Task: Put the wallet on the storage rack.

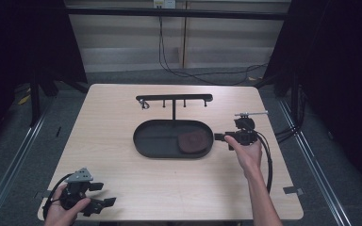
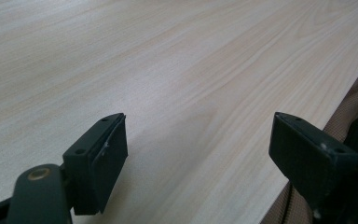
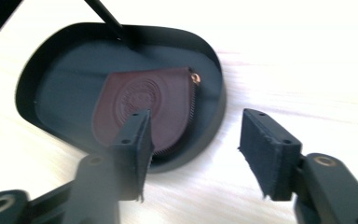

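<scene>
Pale, wood-grained laminate covers the bench [image 1: 122, 179] that carries everything, and the largest thing on it is a black oval metal tray [image 1: 143, 141] with a slim post and a hooked crossbar [image 1: 174, 98] rising from its far edge. Just ahead of the right gripper [image 1: 220, 137], which sits beside the tray's near end, lies a dark brown, rounded leather coin pouch [image 3: 140, 102] with a zip along one edge and a small brass pull [image 3: 195, 77]; it rests flat on the tray floor at the end closest to that gripper. In the right gripper view the jaws stand apart with nothing between them, clear of the pouch and of the tray rim. Judging from that, the pouch has been placed in the tray and the step in hand looks like the release and pull-away. A sensible next move would be to draw the right gripper away without catching the rim.

Far off, at the near corner of the bench, the left gripper [image 2: 196, 149] rests idle with its jaws spread wide over bare wood, holding nothing, its cable [image 1: 52, 200] looping beside the hand.

As for writing, the pouch carries a round embossed emblem [image 3: 137, 97], but its detail is too soft to read, and no other label can be made out
</scene>
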Available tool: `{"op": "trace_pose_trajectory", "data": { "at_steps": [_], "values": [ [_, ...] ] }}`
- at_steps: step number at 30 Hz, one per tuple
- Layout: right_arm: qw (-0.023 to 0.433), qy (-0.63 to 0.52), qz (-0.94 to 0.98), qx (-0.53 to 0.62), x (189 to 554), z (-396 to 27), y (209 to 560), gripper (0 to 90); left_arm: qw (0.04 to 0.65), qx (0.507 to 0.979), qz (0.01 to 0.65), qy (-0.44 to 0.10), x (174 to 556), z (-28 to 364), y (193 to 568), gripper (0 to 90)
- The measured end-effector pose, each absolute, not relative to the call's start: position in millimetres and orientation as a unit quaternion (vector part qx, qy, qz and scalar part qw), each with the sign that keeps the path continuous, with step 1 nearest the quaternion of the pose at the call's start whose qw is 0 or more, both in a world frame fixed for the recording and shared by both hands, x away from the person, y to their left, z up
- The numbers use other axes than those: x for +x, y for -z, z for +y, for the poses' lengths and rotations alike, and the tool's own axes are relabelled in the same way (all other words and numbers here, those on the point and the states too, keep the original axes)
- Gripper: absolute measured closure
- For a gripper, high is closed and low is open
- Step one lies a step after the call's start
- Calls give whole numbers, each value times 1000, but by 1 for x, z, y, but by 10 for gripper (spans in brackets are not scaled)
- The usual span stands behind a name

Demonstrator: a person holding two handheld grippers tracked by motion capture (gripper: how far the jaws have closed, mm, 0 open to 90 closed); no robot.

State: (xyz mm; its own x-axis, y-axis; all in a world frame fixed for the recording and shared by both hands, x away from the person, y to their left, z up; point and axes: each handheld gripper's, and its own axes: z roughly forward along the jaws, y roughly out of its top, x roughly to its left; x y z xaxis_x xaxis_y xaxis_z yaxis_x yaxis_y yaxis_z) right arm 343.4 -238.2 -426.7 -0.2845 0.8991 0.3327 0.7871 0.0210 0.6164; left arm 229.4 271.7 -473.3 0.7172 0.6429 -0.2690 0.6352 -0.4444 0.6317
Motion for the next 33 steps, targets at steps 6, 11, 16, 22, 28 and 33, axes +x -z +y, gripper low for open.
{"op": "trace_pose_trajectory", "data": {
  "at_steps": [6,11,16,22,28,33],
  "values": [
    [90,-378,713,584,328,-243,422,373,369,847,383,-8,230,274,474,193],
    [95,-380,712,582,312,-251,425,332,370,842,393,-2,231,275,473,193],
    [109,-379,710,584,297,-264,423,297,373,842,390,-9,231,275,472,193],
    [114,-374,709,587,278,-272,429,290,374,839,395,-17,231,276,471,191],
    [122,-372,712,584,258,-273,435,279,374,832,410,-18,231,279,472,191],
    [124,-373,710,584,240,-277,444,272,373,831,412,-19,232,280,472,189]
  ]
}}
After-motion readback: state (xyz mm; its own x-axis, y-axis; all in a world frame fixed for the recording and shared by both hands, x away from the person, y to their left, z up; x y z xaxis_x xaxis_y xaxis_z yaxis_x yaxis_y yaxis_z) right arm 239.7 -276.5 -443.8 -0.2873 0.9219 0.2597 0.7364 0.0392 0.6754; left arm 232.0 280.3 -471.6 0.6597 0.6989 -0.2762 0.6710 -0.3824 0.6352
